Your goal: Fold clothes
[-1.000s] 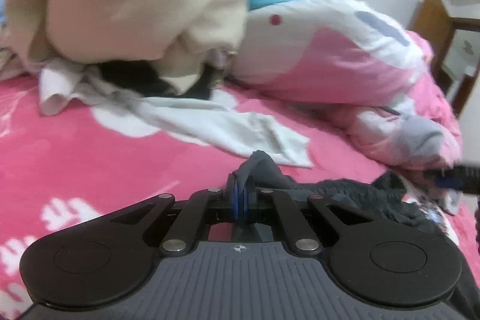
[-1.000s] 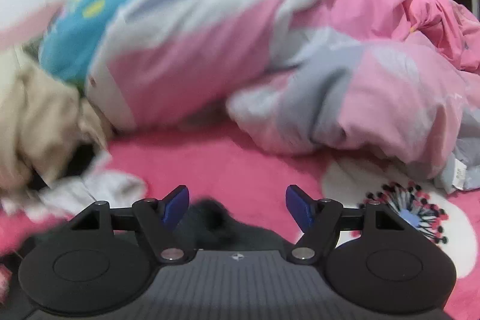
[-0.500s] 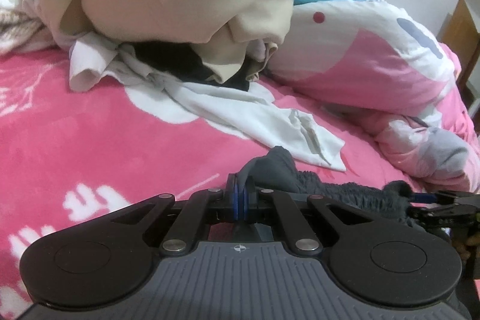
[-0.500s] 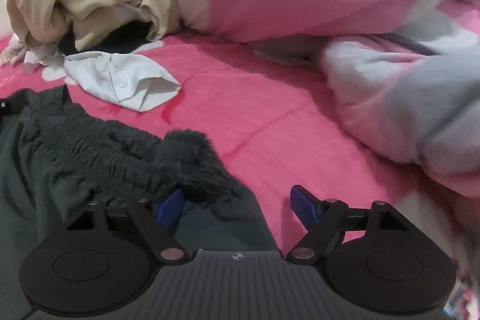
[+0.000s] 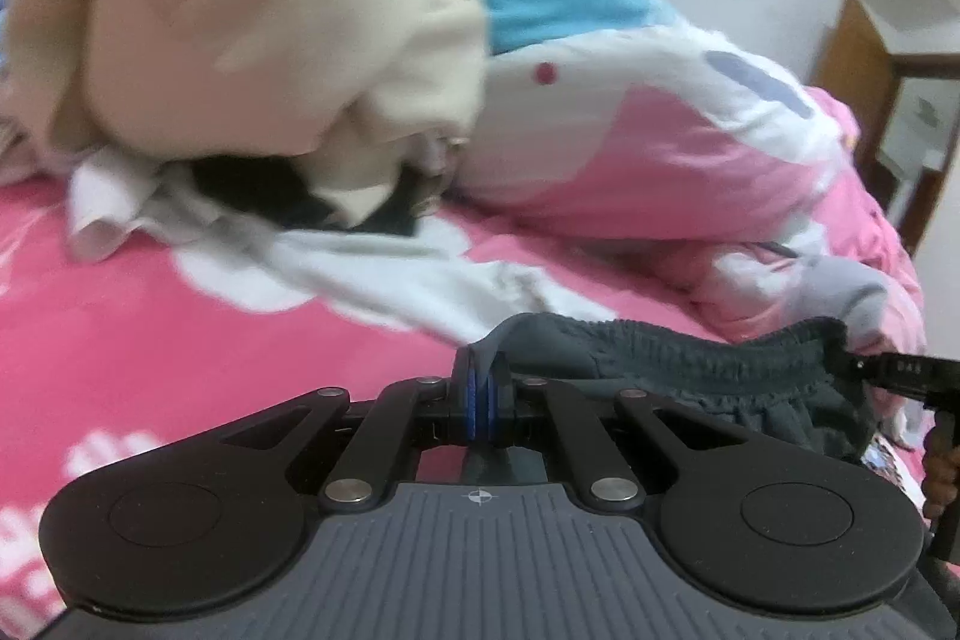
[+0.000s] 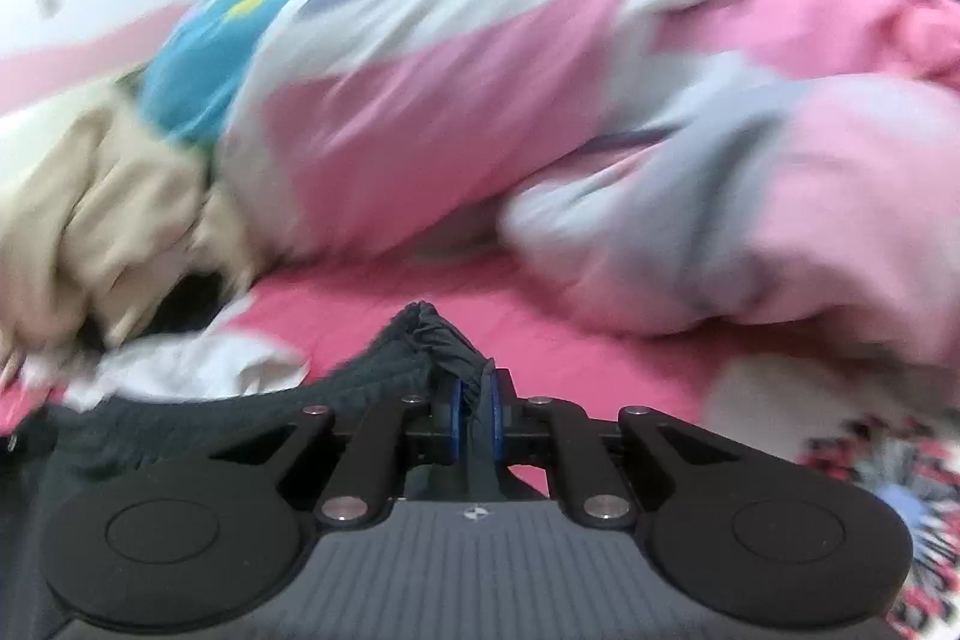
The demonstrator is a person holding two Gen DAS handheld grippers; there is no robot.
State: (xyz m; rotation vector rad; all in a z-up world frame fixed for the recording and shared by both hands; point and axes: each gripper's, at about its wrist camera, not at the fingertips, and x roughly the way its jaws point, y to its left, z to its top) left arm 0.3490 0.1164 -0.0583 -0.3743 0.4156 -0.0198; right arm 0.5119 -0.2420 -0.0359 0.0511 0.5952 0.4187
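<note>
My left gripper [image 5: 480,394] is pinched tight on the dark shorts [image 5: 690,370] by the stretchy waistband, and my right gripper [image 6: 474,421] is pinched tight on the far end of that band. The shorts hang between them over the pink bed [image 5: 150,340]. The right view is blurry. Only the left view shows the white shirt [image 5: 390,280] clearly, under the tan clothes pile [image 5: 240,10].

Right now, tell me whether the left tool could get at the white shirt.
Probably not yet. The left tool is shut on the dark shorts, as is the right tool. The white shirt lies just ahead with nothing between, but the left would have to let go first.
</note>
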